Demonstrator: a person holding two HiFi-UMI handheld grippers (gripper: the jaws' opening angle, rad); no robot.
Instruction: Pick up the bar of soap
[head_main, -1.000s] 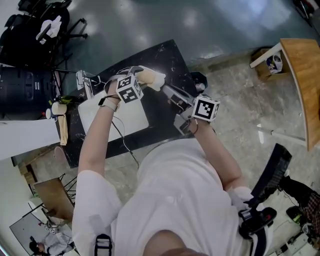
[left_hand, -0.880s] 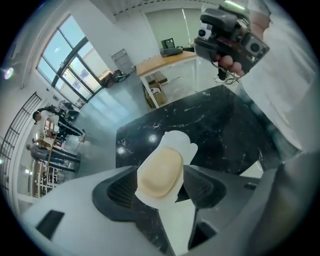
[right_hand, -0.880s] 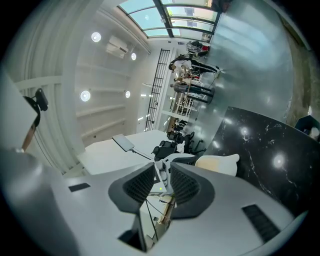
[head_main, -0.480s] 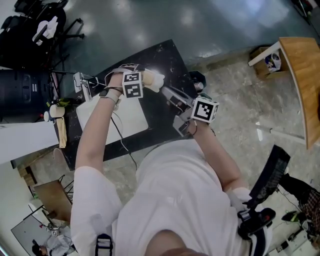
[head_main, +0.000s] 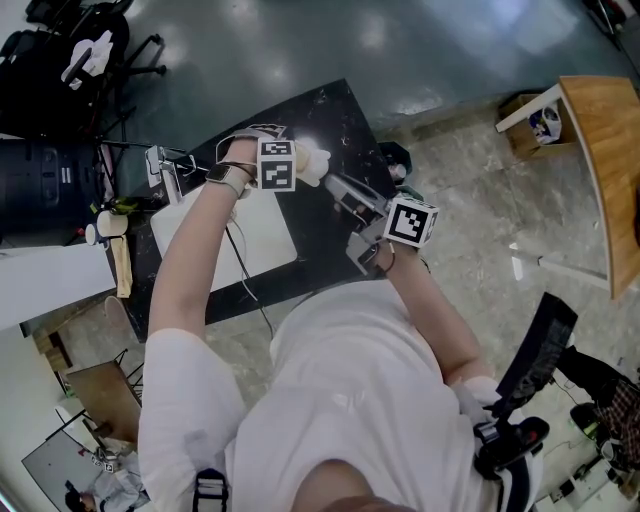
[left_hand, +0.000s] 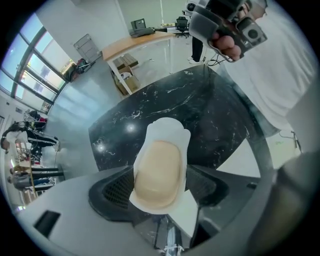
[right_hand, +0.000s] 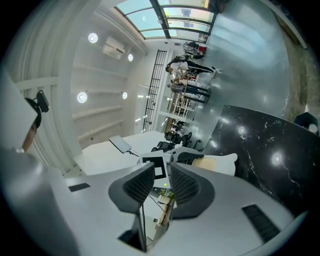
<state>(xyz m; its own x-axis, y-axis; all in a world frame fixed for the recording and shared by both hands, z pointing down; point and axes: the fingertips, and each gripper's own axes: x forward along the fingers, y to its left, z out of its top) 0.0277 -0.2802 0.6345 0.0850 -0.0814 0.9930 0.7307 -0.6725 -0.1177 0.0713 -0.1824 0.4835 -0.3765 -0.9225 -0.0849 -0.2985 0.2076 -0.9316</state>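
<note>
Both jaws of the left tool (left_hand: 161, 182) have just been opening wide around the bar of soap (left_hand: 158, 162); seemingly unpinched, it could slip away.

A black marble table (head_main: 335, 115) stands on glossy grey floor (head_main: 300, 40) near a wooden desk (head_main: 605, 150).

Pale cream oval bar of soap (left_hand: 157, 175) here, framed by its plain white scalloped dish (left_hand: 169, 132). Behind them, the glossy black stone tabletop (left_hand: 210, 105), shot through with thin white veins. A flat white rectangular board (head_main: 240, 235), no pattern at all. The marker cubes (head_main: 276, 163) show black squares on white. Fingers (left_hand: 114, 191) are grey, with darker ribbed pads. The person's plain white shirt (head_main: 370, 400), a shiny grey-green floor (head_main: 300, 50), a honey-tan wooden desk (head_main: 608, 150).
</note>
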